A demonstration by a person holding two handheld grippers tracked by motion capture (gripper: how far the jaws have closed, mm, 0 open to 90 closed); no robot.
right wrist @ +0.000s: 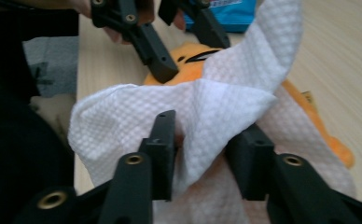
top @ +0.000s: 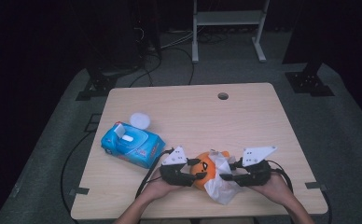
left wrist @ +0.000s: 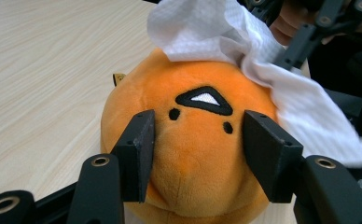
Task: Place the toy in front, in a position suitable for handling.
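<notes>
The left gripper [left wrist: 198,156] is clamping the orange plush toy [left wrist: 193,154] between its jaws, while the right gripper [right wrist: 202,154], directly opposite, is pinching the white wet wipe [right wrist: 193,116] draped over that toy's far side.

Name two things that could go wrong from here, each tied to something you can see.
The left claw pinches only the soft orange plush toy, so the toy may squash or slip free. The right claw holds a bunched fold of the white wipe; it might tear or pull out if dragged hard.
</notes>
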